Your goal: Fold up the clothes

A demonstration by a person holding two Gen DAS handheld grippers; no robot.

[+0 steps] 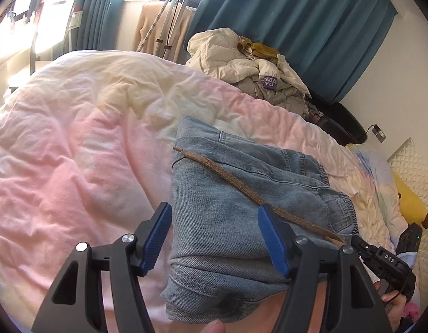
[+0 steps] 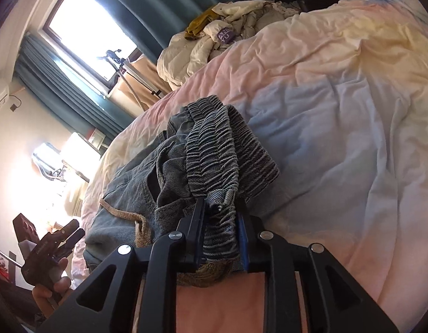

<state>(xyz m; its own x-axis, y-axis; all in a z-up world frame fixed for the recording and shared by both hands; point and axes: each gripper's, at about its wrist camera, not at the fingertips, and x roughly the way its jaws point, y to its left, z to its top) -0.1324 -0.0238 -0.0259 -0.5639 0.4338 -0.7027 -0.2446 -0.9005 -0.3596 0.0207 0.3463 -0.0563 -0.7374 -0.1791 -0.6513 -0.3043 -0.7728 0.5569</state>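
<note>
Right claw [image 2: 220, 219] is clamped on the gathered elastic waistband of the jeans [image 2: 136, 183]; bunched denim sits between its pads. Left claw [image 1: 214, 238] stands wide, its blue pads [image 1: 272, 238] straddling the folded denim, no squeeze visible, one pad [image 1: 157, 238] off the cloth edge. Jeans lie folded on the bed, directly under and ahead of both claws, long axis running away from the left claw toward the far side of the bed, waistband end toward the right claw. Brown drawstring [image 1: 241, 183] crosses the denim diagonally, ending beside the right claw. Pink-and-cream duvet [image 1: 75, 152] underneath. Beyond: pile of pale clothes [image 1: 247, 63], teal curtain [image 1: 311, 14].
</note>
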